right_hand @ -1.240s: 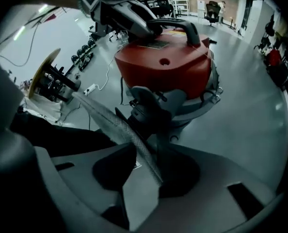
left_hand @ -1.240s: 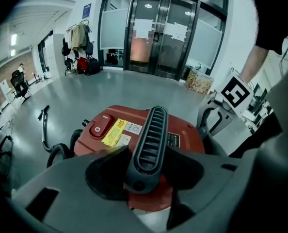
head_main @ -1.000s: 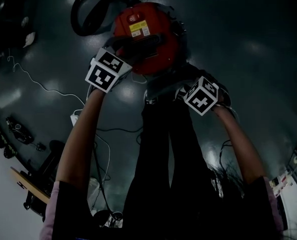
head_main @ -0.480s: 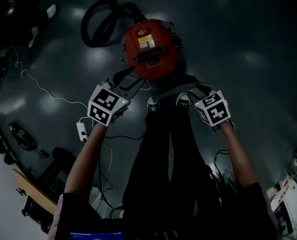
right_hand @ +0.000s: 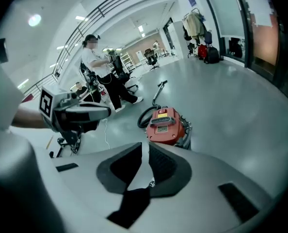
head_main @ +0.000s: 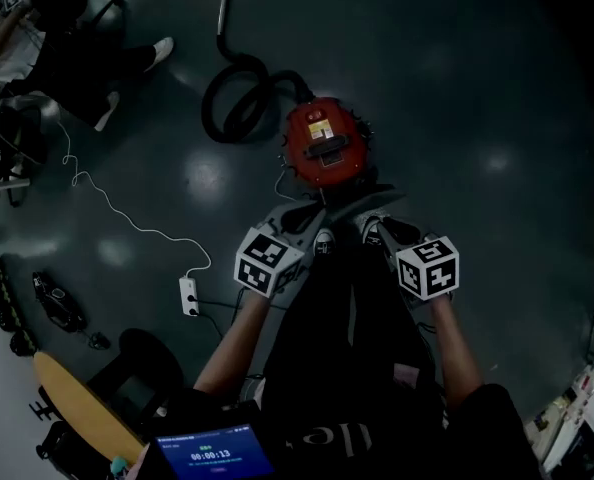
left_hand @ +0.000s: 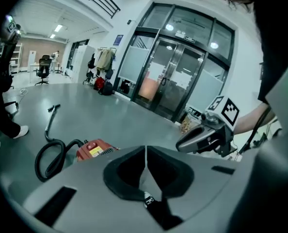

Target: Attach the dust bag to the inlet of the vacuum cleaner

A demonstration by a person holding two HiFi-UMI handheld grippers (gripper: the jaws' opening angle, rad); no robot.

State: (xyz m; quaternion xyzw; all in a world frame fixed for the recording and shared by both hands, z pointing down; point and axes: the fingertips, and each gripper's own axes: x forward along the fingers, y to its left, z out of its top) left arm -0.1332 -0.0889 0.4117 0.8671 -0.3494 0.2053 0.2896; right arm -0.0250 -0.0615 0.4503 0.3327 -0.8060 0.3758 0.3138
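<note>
- Vacuum cleaner: round, red top with a black handle facing up; stands on the dark floor just beyond the person's shoes.
- Black hose: looped on the floor, touching the vacuum cleaner's left side.
- Left gripper: held above the floor on the near side of the vacuum cleaner, well apart from it. Its jaws have just been closing and are now pressed together with nothing between them.
- Right gripper: also on the near side and apart from the vacuum cleaner. Its jaws have just been closing and are all but together, empty.
- White power strip: on the floor, well to the near-left of the vacuum cleaner.
</note>
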